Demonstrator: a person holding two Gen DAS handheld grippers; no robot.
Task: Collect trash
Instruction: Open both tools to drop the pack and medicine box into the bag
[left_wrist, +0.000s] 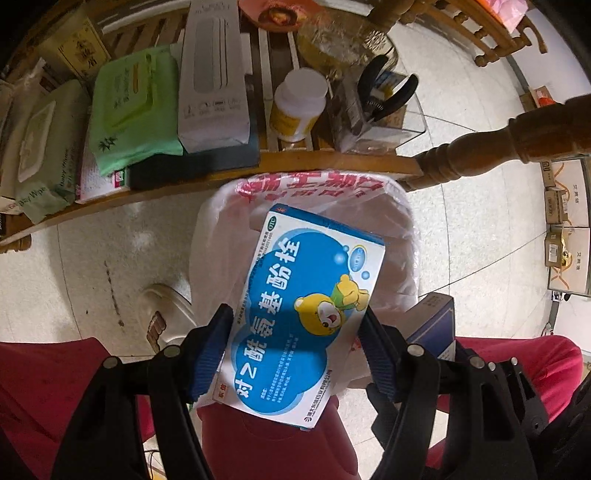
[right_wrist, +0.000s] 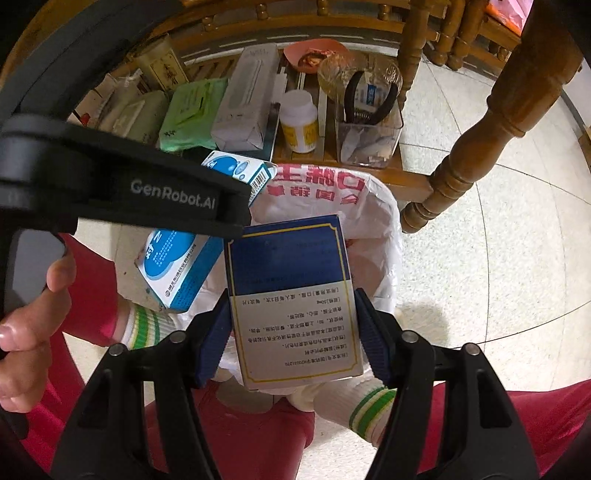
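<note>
My left gripper (left_wrist: 295, 325) is shut on a white and blue medicine box with a cartoon bear (left_wrist: 303, 302), held over a bin lined with a white plastic bag with red print (left_wrist: 391, 221). My right gripper (right_wrist: 291, 317) is shut on a dark blue and silver box (right_wrist: 291, 291), held over the same bag-lined bin (right_wrist: 376, 221). The bear box (right_wrist: 177, 269) and the left gripper's body (right_wrist: 147, 192) show at left in the right wrist view. The blue box's corner (left_wrist: 436, 317) shows at right in the left wrist view.
A low wooden shelf (left_wrist: 229, 173) behind the bin holds wipe packs (left_wrist: 136, 107), a white carton (left_wrist: 214, 74), a white bottle (left_wrist: 299, 103) and a clear box with pliers (left_wrist: 384, 103). A turned wooden table leg (right_wrist: 480, 147) stands right. Red-trousered legs sit below.
</note>
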